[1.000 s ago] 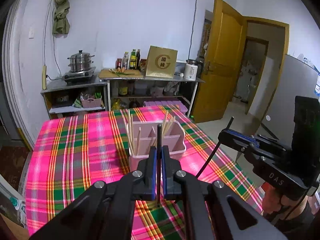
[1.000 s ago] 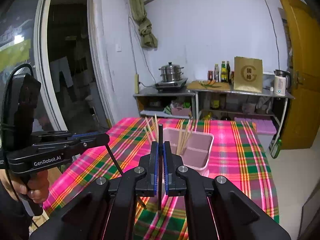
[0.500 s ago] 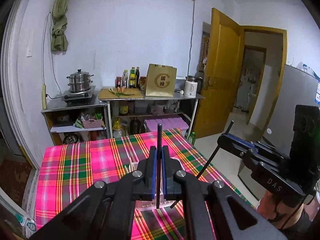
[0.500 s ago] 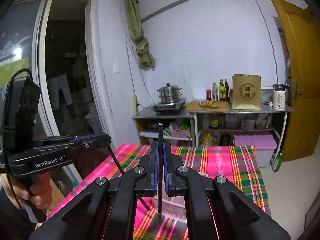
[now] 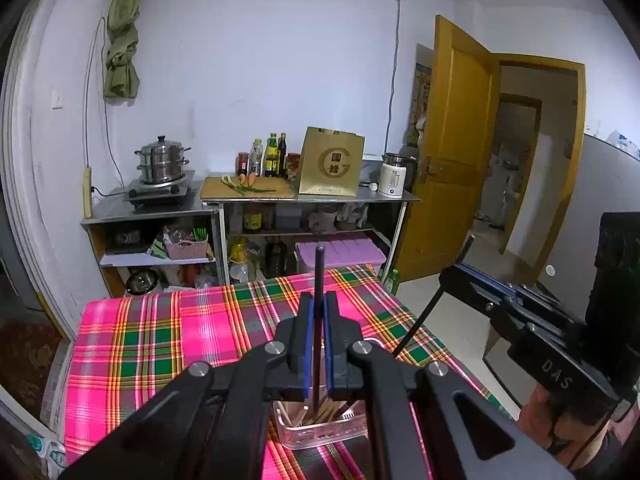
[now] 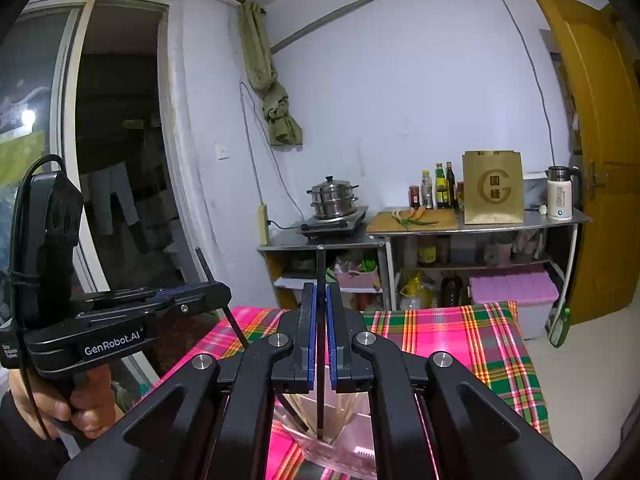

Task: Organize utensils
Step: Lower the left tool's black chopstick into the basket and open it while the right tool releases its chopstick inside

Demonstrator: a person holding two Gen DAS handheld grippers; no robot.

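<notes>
Held upright in the left gripper (image 5: 315,344): a dark chopstick (image 5: 318,320), long axis vertical, top end above the blue pads, lower end down among the wooden chopsticks (image 5: 320,414). Pinched just as narrowly in the right gripper (image 6: 320,340): a second dark chopstick (image 6: 320,320), also vertical, tip reaching into the pink utensil holder (image 6: 352,440) directly below. Directly beneath both claws, on the plaid tablecloth (image 5: 160,340): the holder, loaded with pale wooden chopsticks leaning at angles. Beyond the claws, against the wall: metal shelves (image 5: 256,204) with a steamer pot (image 5: 162,158).
</notes>
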